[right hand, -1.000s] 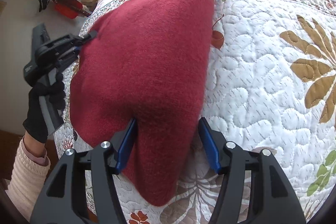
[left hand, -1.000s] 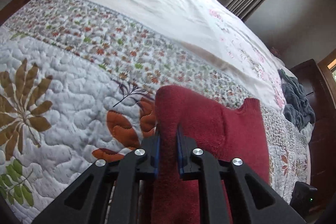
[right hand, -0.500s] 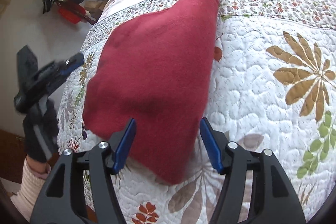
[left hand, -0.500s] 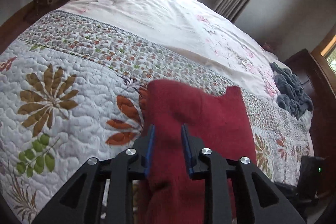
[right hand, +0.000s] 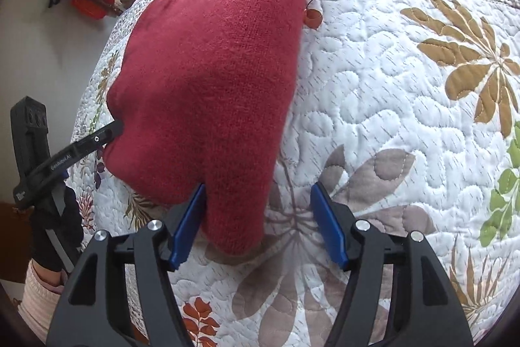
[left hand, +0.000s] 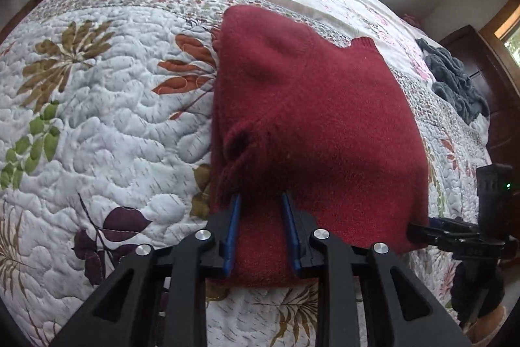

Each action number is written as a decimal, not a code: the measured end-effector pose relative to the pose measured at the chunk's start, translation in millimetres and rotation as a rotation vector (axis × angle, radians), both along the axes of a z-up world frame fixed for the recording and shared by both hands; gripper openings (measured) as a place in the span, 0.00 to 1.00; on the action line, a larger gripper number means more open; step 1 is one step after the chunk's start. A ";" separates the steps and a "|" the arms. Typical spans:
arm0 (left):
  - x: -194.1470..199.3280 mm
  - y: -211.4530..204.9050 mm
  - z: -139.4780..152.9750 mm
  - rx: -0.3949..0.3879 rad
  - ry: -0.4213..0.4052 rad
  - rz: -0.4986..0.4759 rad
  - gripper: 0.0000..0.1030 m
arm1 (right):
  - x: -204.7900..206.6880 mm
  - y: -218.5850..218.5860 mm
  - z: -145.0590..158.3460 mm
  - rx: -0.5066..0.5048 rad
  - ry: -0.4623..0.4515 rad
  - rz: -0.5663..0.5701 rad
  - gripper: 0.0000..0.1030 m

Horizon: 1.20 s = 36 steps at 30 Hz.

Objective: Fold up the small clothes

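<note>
The left gripper has loosened from its pinch on the red sweater, the right gripper gapes wide, so the folded garment now rests released on the quilt.

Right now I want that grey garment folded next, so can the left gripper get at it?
Probably not from here. The grey garment lies far across the bed, beyond the red sweater, and the left gripper sits at the sweater's near edge, jaws astride it.
</note>
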<state>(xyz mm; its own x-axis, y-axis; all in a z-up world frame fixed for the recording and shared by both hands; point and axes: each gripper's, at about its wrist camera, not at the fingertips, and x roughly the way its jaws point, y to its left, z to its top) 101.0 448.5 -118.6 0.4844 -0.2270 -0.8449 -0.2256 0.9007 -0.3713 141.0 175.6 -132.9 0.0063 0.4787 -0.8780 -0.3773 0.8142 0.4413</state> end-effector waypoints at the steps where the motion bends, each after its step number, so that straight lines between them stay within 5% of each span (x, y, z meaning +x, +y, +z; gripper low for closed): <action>1: 0.6 2.9 4.8 -0.020 0.002 0.003 0.25 | 1.1 0.2 2.3 0.000 0.001 0.007 0.63; 4: 1.2 17.8 22.8 -0.109 -0.044 0.022 0.32 | 5.7 -2.7 17.3 0.039 -0.015 0.003 0.65; 6: 9.6 34.5 29.5 -0.160 -0.071 0.060 0.54 | 12.6 -7.7 26.8 0.078 -0.027 -0.010 0.69; 8: 23.8 47.3 26.5 -0.181 -0.067 0.069 0.58 | 23.9 -9.6 34.4 0.119 -0.029 -0.029 0.70; 15: 77.9 78.9 -22.8 -0.377 0.021 0.082 0.58 | 66.5 -8.2 29.9 0.188 0.005 -0.057 0.70; 22: 113.0 64.7 -52.2 -0.568 0.013 -0.034 0.59 | 95.0 0.0 2.5 0.267 0.089 -0.074 0.75; 27: 125.8 35.9 -52.9 -0.545 0.020 -0.134 0.63 | 104.0 8.8 -25.3 0.330 0.175 -0.101 0.80; 30: 125.1 29.0 -49.4 -0.536 0.018 -0.135 0.49 | 105.6 17.5 -25.4 0.351 0.188 -0.089 0.66; 34: 113.9 22.7 -35.5 -0.538 -0.030 -0.120 0.42 | 99.4 12.6 -7.1 0.337 0.146 -0.072 0.48; 36: 108.6 15.0 -26.8 -0.550 -0.053 -0.129 0.41 | 94.9 6.0 2.4 0.346 0.137 -0.071 0.46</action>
